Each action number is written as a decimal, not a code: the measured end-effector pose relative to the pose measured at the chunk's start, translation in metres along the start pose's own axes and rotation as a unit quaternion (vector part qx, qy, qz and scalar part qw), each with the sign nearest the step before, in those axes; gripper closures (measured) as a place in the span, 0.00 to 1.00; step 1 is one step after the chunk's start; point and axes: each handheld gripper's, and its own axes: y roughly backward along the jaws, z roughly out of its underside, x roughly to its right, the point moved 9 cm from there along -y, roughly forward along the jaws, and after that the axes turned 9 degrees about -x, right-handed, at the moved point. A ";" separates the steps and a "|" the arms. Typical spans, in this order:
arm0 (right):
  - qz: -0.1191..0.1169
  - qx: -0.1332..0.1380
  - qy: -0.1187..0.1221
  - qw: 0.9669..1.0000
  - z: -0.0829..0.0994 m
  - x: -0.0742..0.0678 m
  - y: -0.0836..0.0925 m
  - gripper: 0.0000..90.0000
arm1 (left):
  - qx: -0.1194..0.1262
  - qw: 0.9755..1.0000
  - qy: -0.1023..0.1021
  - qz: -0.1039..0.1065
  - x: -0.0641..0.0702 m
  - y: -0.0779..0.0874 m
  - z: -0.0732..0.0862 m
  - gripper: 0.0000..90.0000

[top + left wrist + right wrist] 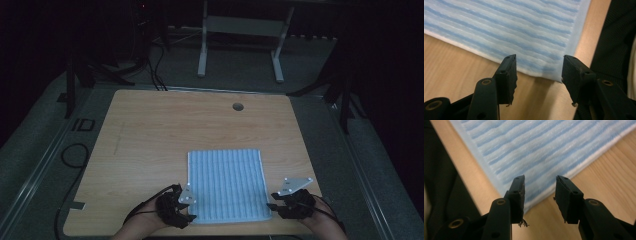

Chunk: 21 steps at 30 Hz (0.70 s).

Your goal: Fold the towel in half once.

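Tongs, left and right, gape empty at towel corners (near table edge).

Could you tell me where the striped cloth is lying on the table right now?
In the high view the striped cloth lies flat on the table near its front edge, right of centre, between the left gripper and the right gripper.

- Ahead of my tongs, the far half of the desk lies bare; I see open passage there.
- The striped cloth lies flat between my hands, low enough to pass over.
- A small round hole sits near the desk's far edge.
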 end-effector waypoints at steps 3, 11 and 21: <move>-0.006 -0.006 0.004 1.000 -0.010 0.005 -0.012 0.66 | 0.000 1.000 0.000 -0.002 -0.008 -0.002 -0.006 0.49; -0.020 -0.021 0.003 1.000 -0.029 0.023 -0.035 0.60 | -0.022 1.000 0.018 0.007 -0.032 -0.018 -0.011 0.49; -0.025 -0.032 -0.031 0.999 -0.044 0.064 -0.035 0.44 | -0.038 0.997 0.072 -0.007 -0.082 -0.015 -0.011 0.44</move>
